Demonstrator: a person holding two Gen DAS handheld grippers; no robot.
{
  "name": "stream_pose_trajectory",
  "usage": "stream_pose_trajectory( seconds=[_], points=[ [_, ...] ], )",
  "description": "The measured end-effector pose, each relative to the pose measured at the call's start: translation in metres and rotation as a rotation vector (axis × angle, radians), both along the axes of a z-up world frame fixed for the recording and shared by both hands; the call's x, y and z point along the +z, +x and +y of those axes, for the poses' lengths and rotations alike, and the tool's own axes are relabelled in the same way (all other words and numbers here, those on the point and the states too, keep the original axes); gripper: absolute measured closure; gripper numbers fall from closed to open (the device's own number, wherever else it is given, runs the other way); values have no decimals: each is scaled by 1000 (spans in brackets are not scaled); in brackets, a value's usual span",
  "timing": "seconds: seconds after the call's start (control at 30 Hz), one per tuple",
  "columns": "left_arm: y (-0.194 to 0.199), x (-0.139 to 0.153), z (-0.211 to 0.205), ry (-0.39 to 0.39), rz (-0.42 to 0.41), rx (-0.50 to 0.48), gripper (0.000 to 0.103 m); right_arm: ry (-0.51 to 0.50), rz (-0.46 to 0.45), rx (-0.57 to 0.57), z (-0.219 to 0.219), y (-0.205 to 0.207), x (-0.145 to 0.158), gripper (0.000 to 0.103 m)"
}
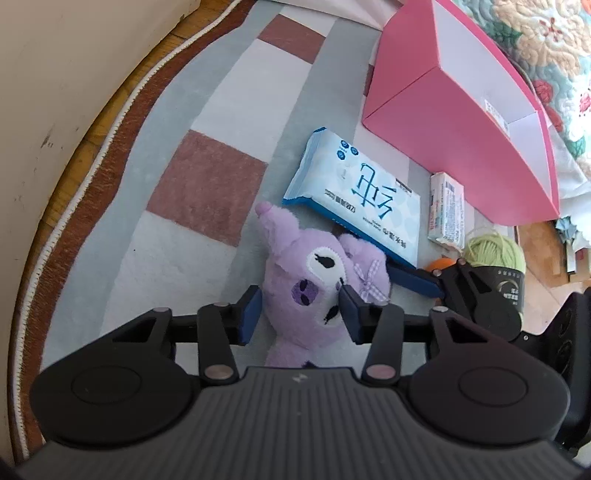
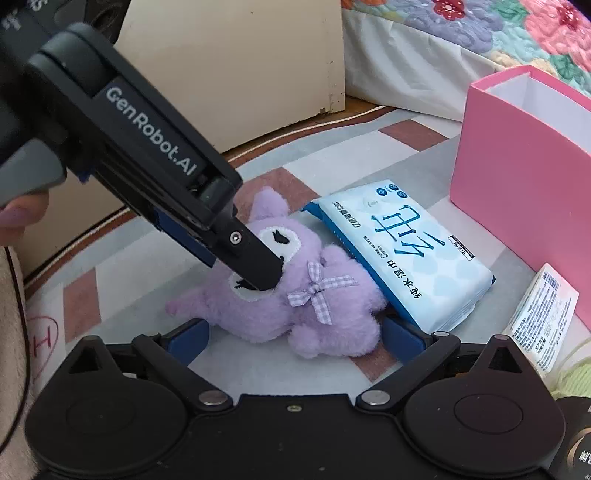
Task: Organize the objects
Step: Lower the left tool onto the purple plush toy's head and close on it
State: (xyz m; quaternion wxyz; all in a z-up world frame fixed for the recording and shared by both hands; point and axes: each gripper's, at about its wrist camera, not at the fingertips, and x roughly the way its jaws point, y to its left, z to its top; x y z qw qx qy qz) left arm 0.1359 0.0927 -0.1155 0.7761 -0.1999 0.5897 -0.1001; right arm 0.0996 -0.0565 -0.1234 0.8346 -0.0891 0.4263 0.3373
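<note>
A purple plush toy (image 1: pixel 310 291) lies on the checked rug, also in the right wrist view (image 2: pixel 295 306). My left gripper (image 1: pixel 301 314) straddles its head, open, with one pad (image 1: pixel 349 314) against its face and the other pad a little off its left side. My right gripper (image 2: pixel 295 341) is open at the toy's lower body, its fingers on either side. A blue wet-wipes pack (image 1: pixel 358 192) lies just beyond the toy, seen too in the right wrist view (image 2: pixel 406 254). An open pink box (image 1: pixel 461 103) stands behind it.
A small white packet (image 1: pixel 445 210) lies beside the pink box (image 2: pixel 517 203). A green yarn ball (image 1: pixel 495 251) and a black cylinder (image 1: pixel 506 291) sit at right. A cream wall or cabinet (image 2: pixel 240 74) borders the rug; a floral quilt (image 2: pixel 461 26) hangs behind.
</note>
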Motion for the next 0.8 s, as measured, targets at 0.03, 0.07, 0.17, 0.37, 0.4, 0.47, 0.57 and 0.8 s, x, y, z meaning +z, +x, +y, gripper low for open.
stream_pose_trajectory(
  seconds=[0.03,0.07,0.17,0.37,0.4,0.47,0.57,0.8],
  points=[
    [0,0,-1,0,-4,-2,62,12,7,-3,0,-1,1,3],
    [0,1,-2,8,-13,-8,62,19,10,-11,0,-2,2,4],
    [0,3,-4,13,-24,-15,62,55,26,-36,-3,-3,6,4],
    [-1,4,-11,38,-13,-59,62,134,95,-81,-11,-5,15,4],
    [-2,5,-12,41,-13,-64,62,133,102,-84,-11,-6,16,4],
    [-2,6,-15,48,-17,-74,62,125,109,-94,-10,-8,16,4],
    [-3,5,-16,46,-13,-79,62,100,126,-123,-5,-7,11,3],
    [-3,2,-11,27,0,-57,61,57,76,-237,9,-9,3,2]
  ],
)
